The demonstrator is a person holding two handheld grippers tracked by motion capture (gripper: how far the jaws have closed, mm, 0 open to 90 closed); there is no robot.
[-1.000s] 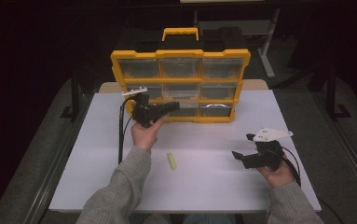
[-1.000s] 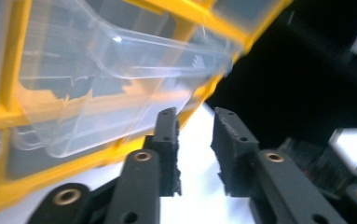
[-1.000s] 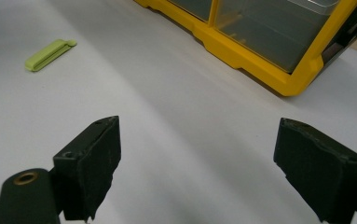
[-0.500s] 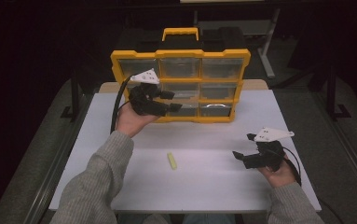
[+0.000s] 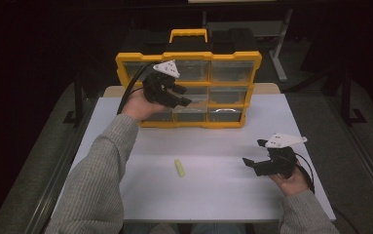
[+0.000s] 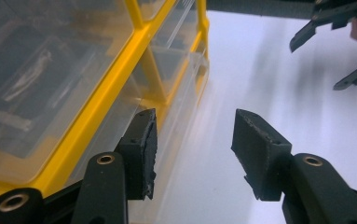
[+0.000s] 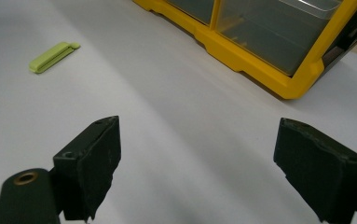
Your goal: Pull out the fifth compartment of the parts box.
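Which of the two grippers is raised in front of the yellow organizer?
The left gripper, held up against the organizer; the right gripper sits low over the table.

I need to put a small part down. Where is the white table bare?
Bare: the white table between the lime-green plastic clip and the right gripper, and its left edge. Crowded: the back, by the yellow compartment organizer and the left gripper.

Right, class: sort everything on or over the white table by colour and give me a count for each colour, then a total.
Yellow: 1, the organiser case standing upright at the back.
Light green: 1, the small clip lying flat near the middle.
Black: 2, the left gripper raised in front of the case and the right gripper low over the table.
Total: 4
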